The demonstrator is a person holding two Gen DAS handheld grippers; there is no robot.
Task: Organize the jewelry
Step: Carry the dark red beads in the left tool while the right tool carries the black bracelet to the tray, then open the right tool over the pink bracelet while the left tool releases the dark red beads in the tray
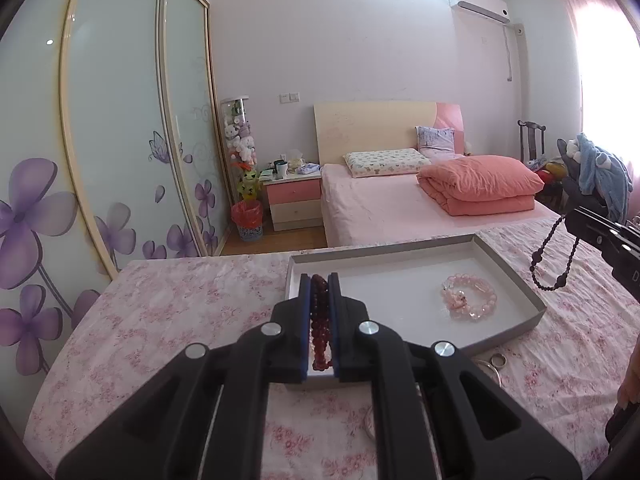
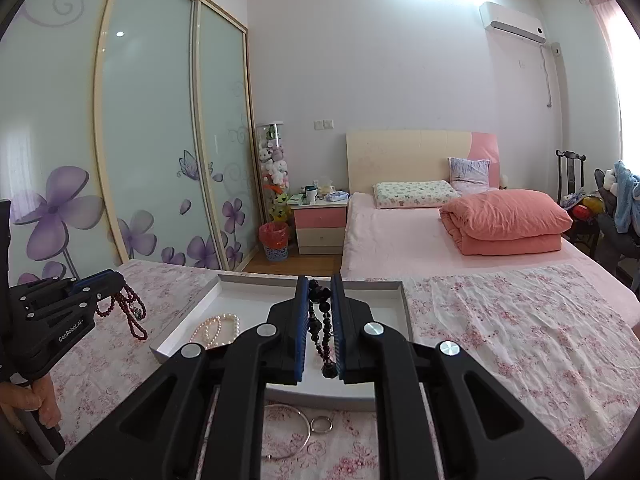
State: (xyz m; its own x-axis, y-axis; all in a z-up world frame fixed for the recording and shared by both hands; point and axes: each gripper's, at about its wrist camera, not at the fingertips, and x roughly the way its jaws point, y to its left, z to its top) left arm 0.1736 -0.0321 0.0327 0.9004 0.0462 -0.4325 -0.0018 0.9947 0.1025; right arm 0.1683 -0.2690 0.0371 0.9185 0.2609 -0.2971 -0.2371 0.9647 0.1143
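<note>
A shallow white tray (image 1: 516,280) lies on the floral cloth; it also shows in the right wrist view (image 2: 188,312). My left gripper (image 1: 320,280) is shut on a dark red bead bracelet (image 1: 319,320) above the tray's left part; the bracelet hangs from it in the right wrist view (image 2: 134,316). My right gripper (image 2: 319,284) is shut on a black bead string (image 2: 322,328) above the tray; the string dangles in the left wrist view (image 1: 554,264). A pink bead bracelet (image 1: 469,297) lies in the tray. It reads as a pale pearl-like bracelet in the right wrist view (image 2: 216,330).
A thin silver bangle (image 2: 288,432) and a small silver ring (image 2: 321,425) lie on the cloth in front of the tray. A bed with an orange quilt (image 2: 508,220) stands behind. A wardrobe with purple flowers (image 1: 100,160) fills the left.
</note>
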